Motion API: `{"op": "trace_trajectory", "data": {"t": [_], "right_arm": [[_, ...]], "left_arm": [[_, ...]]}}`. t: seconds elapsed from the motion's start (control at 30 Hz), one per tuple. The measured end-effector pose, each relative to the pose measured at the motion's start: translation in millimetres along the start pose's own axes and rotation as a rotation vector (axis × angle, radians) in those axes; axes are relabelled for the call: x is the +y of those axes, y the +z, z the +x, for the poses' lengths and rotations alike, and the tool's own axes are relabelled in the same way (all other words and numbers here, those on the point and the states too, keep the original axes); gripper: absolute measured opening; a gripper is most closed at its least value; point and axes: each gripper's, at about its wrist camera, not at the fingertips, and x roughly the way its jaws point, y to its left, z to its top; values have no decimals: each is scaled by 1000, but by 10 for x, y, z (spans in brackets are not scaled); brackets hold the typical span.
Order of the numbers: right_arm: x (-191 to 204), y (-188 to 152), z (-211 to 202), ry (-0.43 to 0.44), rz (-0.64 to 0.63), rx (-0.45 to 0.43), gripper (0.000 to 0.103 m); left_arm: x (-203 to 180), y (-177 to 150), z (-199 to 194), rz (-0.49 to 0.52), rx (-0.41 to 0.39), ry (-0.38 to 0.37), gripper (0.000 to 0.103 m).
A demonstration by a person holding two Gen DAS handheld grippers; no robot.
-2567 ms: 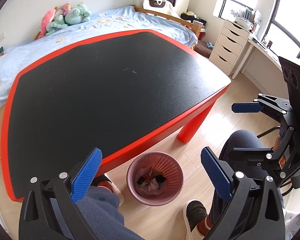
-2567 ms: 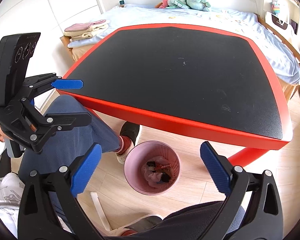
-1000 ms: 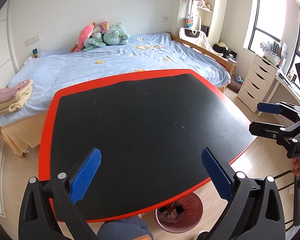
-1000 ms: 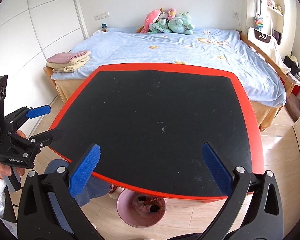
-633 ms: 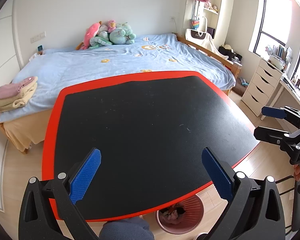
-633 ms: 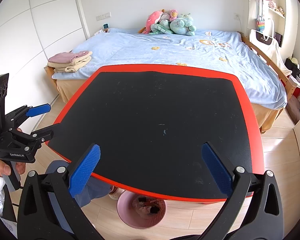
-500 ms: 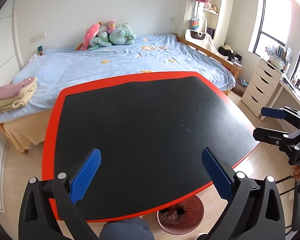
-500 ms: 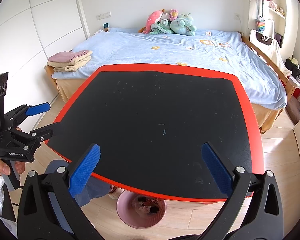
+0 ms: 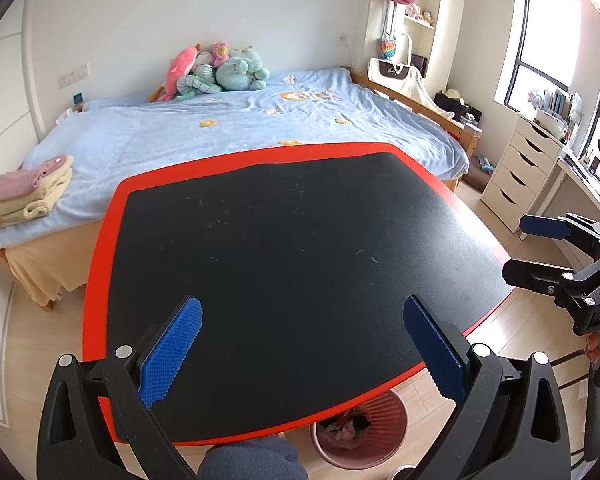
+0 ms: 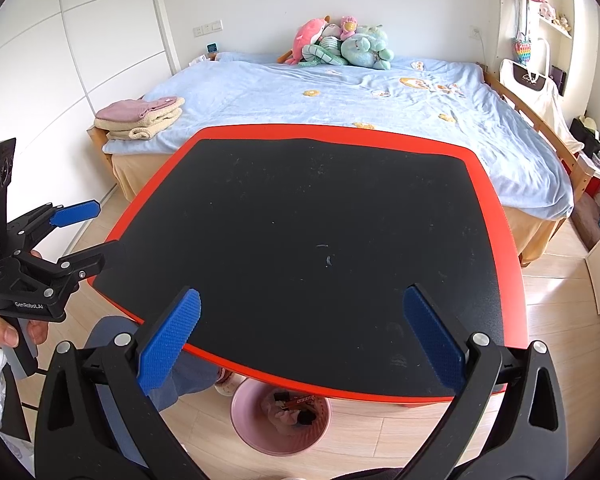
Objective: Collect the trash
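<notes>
A pink trash bin [image 9: 374, 438] with wrappers and crumpled trash inside stands on the floor under the near edge of the red table with a black mat [image 9: 300, 248]; it also shows in the right wrist view [image 10: 260, 428]. My left gripper [image 9: 302, 348] is open and empty above the table's near edge; it also shows at the left of the right wrist view [image 10: 88, 232]. My right gripper [image 10: 300, 344] is open and empty; it also shows at the right of the left wrist view [image 9: 540, 248]. The mat bears only faint specks.
A bed with a blue cover [image 9: 240, 128] and plush toys [image 9: 216, 68] lies beyond the table. Folded towels [image 10: 140, 118] rest on the bed's corner. A white drawer unit [image 9: 520, 172] stands at the right. The person's knee [image 10: 152, 364] is beside the bin.
Both grippers rose from down by the bin to above the table and tilted up toward the bed. In the last half second they barely moved. Both stayed open.
</notes>
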Motion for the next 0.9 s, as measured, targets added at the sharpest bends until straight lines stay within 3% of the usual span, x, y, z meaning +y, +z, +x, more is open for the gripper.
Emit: {"op": "trace_trajectory", "data": {"t": [0.9], "right_arm": [[-83, -44, 2, 1, -2, 6, 100]], "left_arm": [[-55, -10, 46, 7, 13, -9, 97]]}}
